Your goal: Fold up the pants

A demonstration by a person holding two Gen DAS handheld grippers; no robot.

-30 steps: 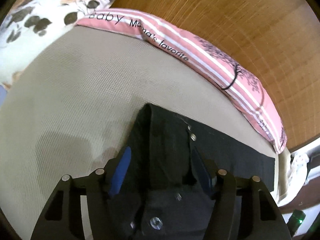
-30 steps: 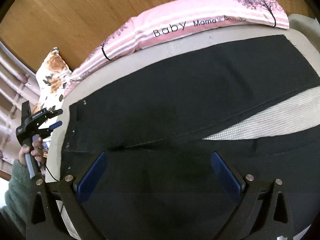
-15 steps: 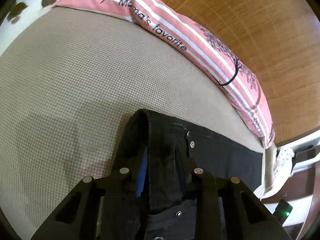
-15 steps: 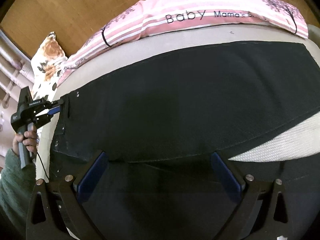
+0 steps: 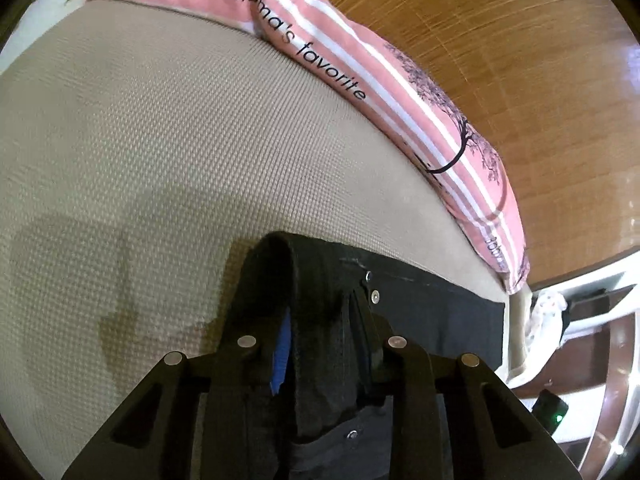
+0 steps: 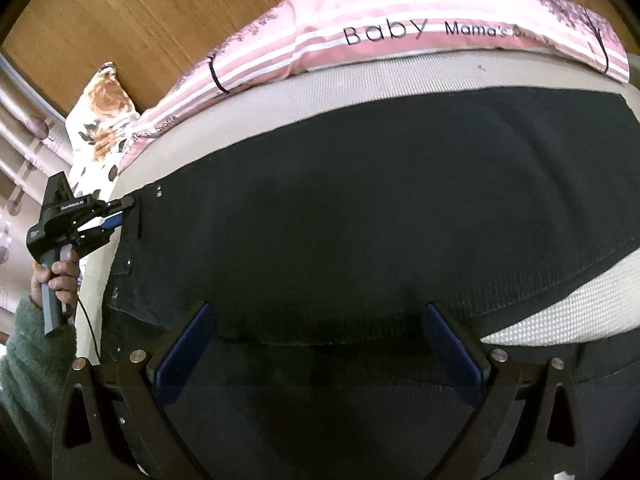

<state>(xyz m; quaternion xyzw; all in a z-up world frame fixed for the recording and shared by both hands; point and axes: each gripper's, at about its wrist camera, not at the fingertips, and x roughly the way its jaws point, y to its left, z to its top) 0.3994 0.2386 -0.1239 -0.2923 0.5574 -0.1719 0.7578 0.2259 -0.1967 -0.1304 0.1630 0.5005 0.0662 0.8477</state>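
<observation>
Black pants (image 6: 360, 200) lie spread flat on a beige mattress (image 5: 160, 140), the two legs parting at the right of the right wrist view. In the left wrist view my left gripper (image 5: 320, 320) is shut on a raised fold of the pants' waistband (image 5: 316, 272), near the rivets. The right wrist view shows that same left gripper (image 6: 120, 210) at the waistband's far corner, held by a hand in a green sleeve (image 6: 36, 360). My right gripper (image 6: 318, 340) hangs open and wide just above the pants near the crotch, its blue pads (image 6: 184, 344) gripping nothing.
A pink striped pillow (image 6: 400, 20) printed "Baby Mama's favorite" lies along the mattress's far edge against a wooden headboard (image 5: 500, 40). A floral pillow (image 6: 100, 112) sits at the far left. White furniture (image 5: 580, 300) stands past the mattress's end.
The left gripper's jaws closed on the waistband fold and it sank toward the mattress. The right gripper stayed open and shifted over the pants, closer to the cloth.
</observation>
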